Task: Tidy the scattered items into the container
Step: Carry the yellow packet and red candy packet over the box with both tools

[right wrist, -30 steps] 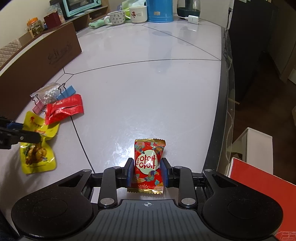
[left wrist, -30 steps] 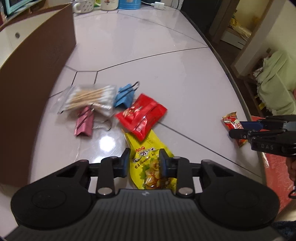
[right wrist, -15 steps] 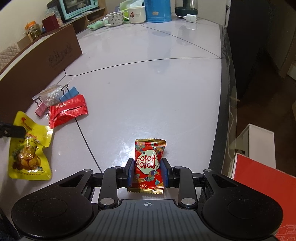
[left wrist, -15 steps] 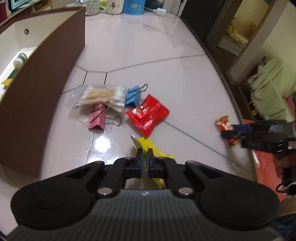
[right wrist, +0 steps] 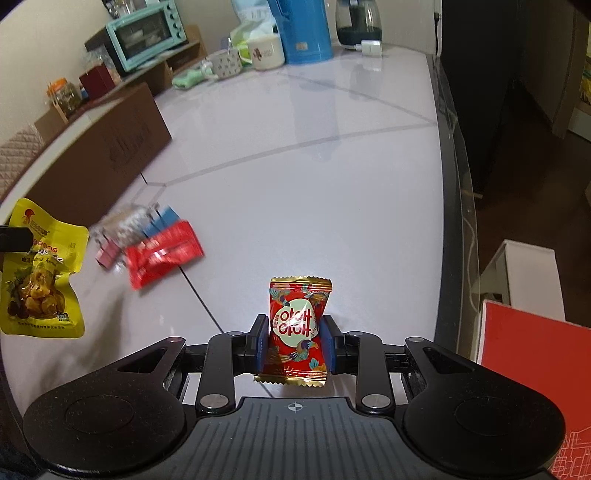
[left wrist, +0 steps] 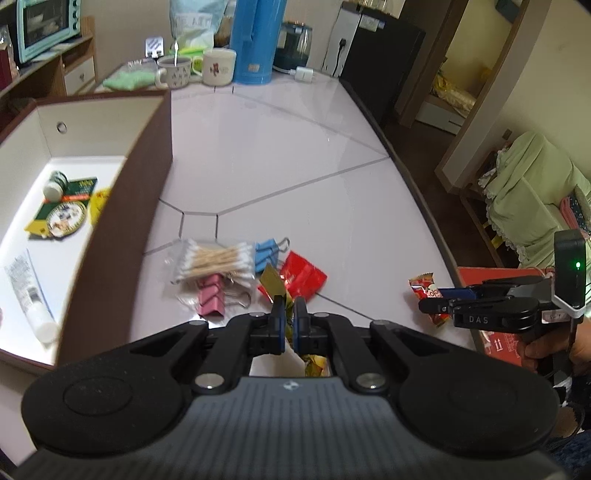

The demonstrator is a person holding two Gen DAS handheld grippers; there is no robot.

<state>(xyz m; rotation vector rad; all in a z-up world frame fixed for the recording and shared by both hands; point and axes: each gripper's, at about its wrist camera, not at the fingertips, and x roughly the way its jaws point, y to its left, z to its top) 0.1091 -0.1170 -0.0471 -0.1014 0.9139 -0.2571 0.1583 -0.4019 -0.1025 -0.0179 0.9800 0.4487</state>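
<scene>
while cotton swabs [left wrist: 214, 260] crowd the brown box [left wrist: 122, 229].

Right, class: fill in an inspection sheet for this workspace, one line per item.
Surface: glossy white table, seam lines.
Job's things: brown box partly filled; cotton swabs, blue clip, pink clip, red packet on the table.
Clutter: mugs, blue flask at the far end.
Grippers: left gripper shut on yellow pouch; right gripper shut on candy packet.
Cables: charger plug.
Surroundings: toaster oven, covered chair.
</scene>
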